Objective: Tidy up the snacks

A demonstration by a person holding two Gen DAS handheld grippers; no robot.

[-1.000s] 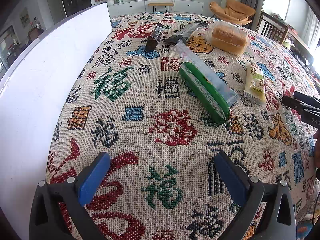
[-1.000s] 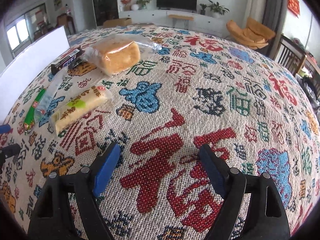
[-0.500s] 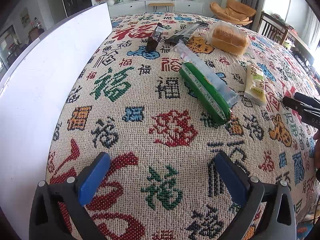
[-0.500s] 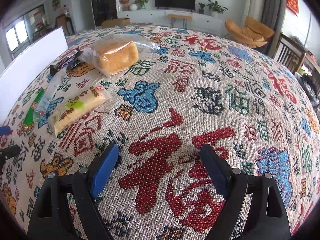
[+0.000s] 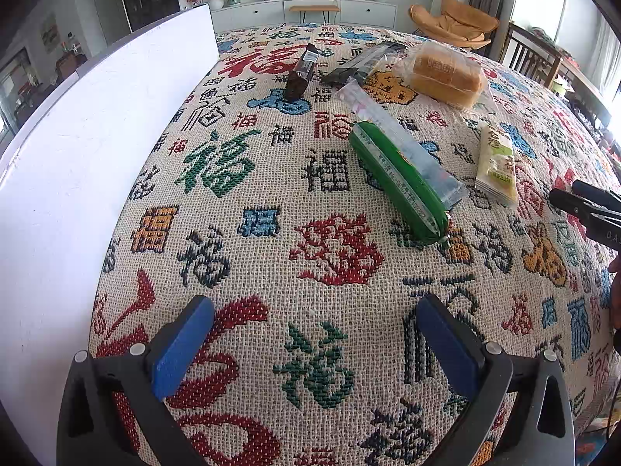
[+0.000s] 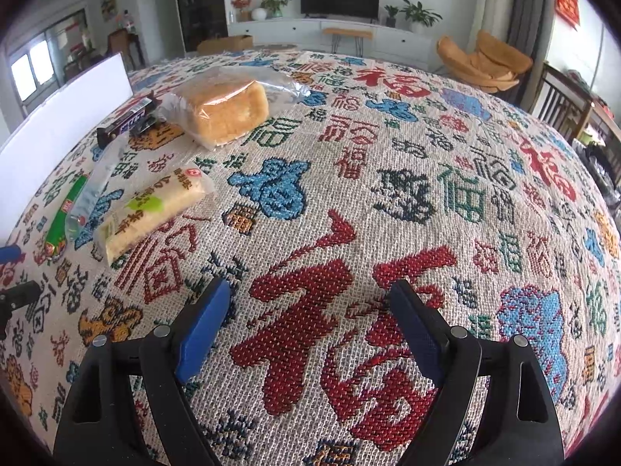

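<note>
Several snacks lie on the patterned tablecloth (image 5: 271, 178). A green packet (image 5: 396, 182) lies ahead of my left gripper (image 5: 314, 345), which is open and empty above the cloth. A clear packet (image 5: 392, 132) rests against the green one. A yellow cake packet (image 5: 496, 163) lies to the right; it also shows in the right wrist view (image 6: 155, 209). Bagged bread (image 5: 444, 73) and two dark bars (image 5: 300, 73) lie farther back. My right gripper (image 6: 310, 334) is open and empty, well right of the snacks; the bread (image 6: 225, 110) is far ahead-left.
A tall white board (image 5: 89, 147) stands along the table's left side. The right gripper's tip shows at the left wrist view's right edge (image 5: 586, 206). Chairs (image 6: 562, 101) stand beyond the table's far right edge.
The right gripper has edged slightly forward and left over the cloth. The left gripper and the snacks have not moved.
</note>
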